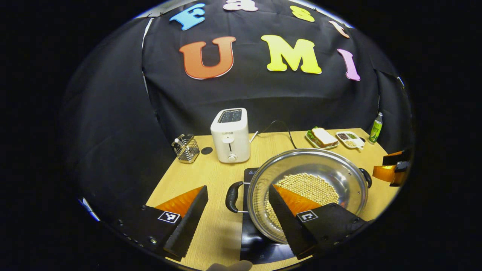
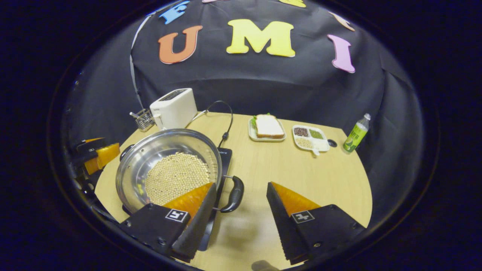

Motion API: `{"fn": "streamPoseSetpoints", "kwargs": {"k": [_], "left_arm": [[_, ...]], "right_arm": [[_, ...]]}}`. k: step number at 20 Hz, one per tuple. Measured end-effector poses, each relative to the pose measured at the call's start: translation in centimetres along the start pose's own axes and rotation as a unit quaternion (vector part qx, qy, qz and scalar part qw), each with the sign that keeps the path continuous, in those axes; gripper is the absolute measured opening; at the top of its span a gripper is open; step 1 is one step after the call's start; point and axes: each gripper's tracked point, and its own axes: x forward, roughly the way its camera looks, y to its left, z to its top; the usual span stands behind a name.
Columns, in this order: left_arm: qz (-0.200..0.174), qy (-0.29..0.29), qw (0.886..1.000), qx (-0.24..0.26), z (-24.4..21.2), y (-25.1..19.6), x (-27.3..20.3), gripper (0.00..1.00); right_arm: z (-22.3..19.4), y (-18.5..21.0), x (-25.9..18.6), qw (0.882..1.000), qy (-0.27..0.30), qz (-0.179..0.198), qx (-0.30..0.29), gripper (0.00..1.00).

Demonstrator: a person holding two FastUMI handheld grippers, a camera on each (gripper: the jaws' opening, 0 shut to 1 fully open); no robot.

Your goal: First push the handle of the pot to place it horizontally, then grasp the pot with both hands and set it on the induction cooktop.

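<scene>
A steel pot (image 1: 340, 170) with pale beans in it sits on the black induction cooktop (image 1: 251, 237) at the table's front. Its two black handles point left and right. My left gripper (image 1: 237, 187) is open, and the pot's left handle (image 1: 232, 196) lies in the gap between its fingers, touching neither. One left finger stands over the pot's rim. My right gripper (image 2: 241, 184) is open too, with the other handle (image 2: 234, 194) between its fingers, close to the left one. In that view the pot (image 2: 148, 150) covers most of the cooktop (image 2: 225, 156).
At the back stand a white toaster (image 1: 230, 134) with its cord, a wire rack (image 1: 185, 148), a plate with a sandwich (image 2: 267, 127), a divided dish of beans (image 2: 311, 137) and a green bottle (image 2: 356, 133). Bare wood lies right of the pot.
</scene>
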Motion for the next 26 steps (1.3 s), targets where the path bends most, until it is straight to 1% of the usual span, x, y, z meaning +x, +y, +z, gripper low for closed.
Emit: {"fn": "streamPoseSetpoints", "kwargs": {"k": [1,5,9,10,11,12,13,15,18,20,24,26], "left_arm": [[0.001,-0.013,1.0,0.002,0.6,-0.7,-1.3,0.96],[0.004,-0.056,0.998,0.007,2.8,-3.7,-6.5,0.96],[-0.006,-0.095,0.995,-0.022,5.3,-9.4,-12.7,0.96],[-0.007,-0.109,0.994,-0.021,6.0,-11.1,-14.5,0.96],[-0.005,-0.121,0.992,-0.019,6.6,-12.4,-16.2,0.96],[-0.006,-0.133,0.991,-0.018,7.1,-13.9,-17.9,0.96],[-0.009,-0.144,0.989,-0.019,7.6,-15.5,-19.5,0.96],[-0.013,-0.163,0.986,-0.021,8.2,-18.3,-22.3,0.96],[-0.016,-0.187,0.982,-0.026,9.2,-21.6,-26.2,0.96],[-0.013,-0.206,0.978,-0.028,9.9,-22.9,-28.4,0.96],[-0.014,-0.236,0.971,-0.029,10.9,-24.9,-32.0,0.96],[-0.014,-0.238,0.971,-0.029,11.0,-25.8,-32.7,0.95]], "right_arm": [[0.4,-0.6,-1.4,1.0,-0.012,-0.001,-0.004,0.85],[1.0,-3.5,-7.2,0.999,-0.053,0.001,0.001,0.85],[1.6,-8.3,-14.1,0.995,-0.098,0.002,0.006,0.85],[1.8,-9.5,-16.0,0.994,-0.112,0.005,0.007,0.89],[1.9,-10.8,-17.9,0.992,-0.122,0.009,0.012,0.85],[2.3,-12.0,-20.0,0.991,-0.132,0.017,0.017,0.93],[2.2,-13.6,-21.8,0.989,-0.146,0.016,0.02,1.0],[2.4,-17.2,-25.3,0.984,-0.175,0.003,0.027,1.0],[1.6,-21.3,-29.7,0.976,-0.212,-0.016,0.038,0.99],[0.7,-23.6,-31.8,0.973,-0.224,-0.03,0.043,1.0],[-0.8,-26.2,-34.9,0.968,-0.243,-0.039,0.058,0.99],[-1.2,-26.9,-35.8,0.965,-0.251,-0.043,0.062,0.99]]}}
